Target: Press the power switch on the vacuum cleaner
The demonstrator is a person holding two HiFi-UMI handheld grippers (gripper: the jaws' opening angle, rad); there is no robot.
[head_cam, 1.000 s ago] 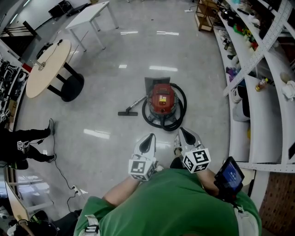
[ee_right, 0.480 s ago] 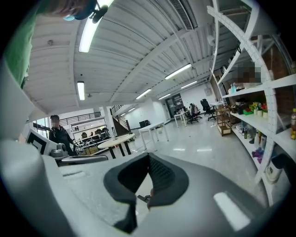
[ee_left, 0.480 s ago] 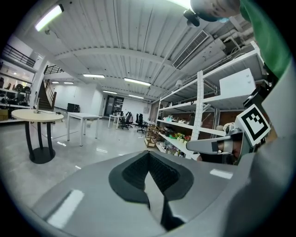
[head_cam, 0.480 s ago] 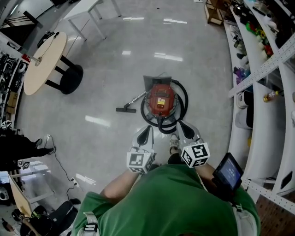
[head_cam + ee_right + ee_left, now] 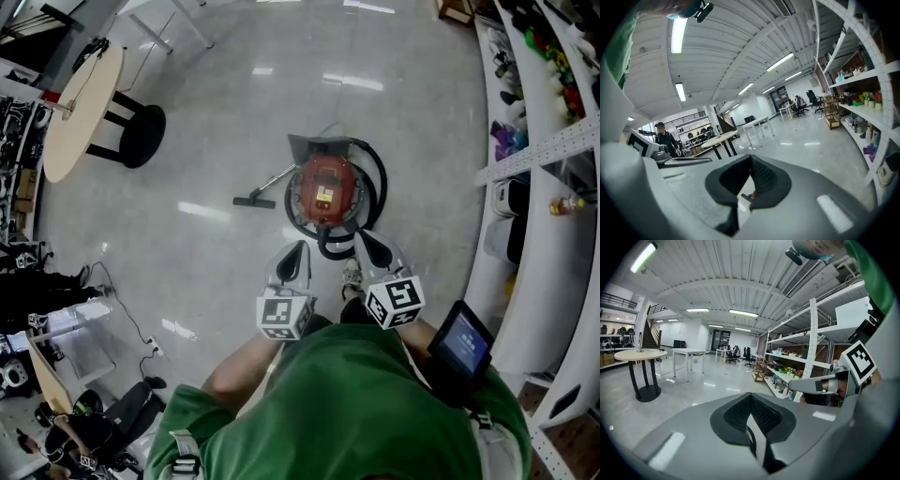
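Red plastic marks your target in the head view. The vacuum cleaner [image 5: 323,190] sits on the floor [image 5: 206,112] just ahead of both grippers. Its black hose [image 5: 367,202] is looped round the body, and the floor nozzle [image 5: 253,201] lies ahead and to the left of your left gripper [image 5: 298,253]. That gripper and your right gripper [image 5: 367,246] point at the machine side by side. The right tip is nearest the hose loop, and neither tip touches anything. I judge you hold them forward like this because you are on the approach to a floor-level machine. The switch is too small to pick out on its top, so you will need to get lower before choosing where to press.

In the left gripper view, the left gripper [image 5: 751,411] is clenched pad to pad with nothing between, which makes a sensible blunt tip for pushing a button. This camera looks out across the hall at a round table [image 5: 640,355] and shelving [image 5: 806,366]. The red body does not show here.

In the right gripper view, the right gripper [image 5: 751,174] is likewise clenched and empty, facing open hall. Only the head view places the vacuum, and only these two views settle how the jaws stand.
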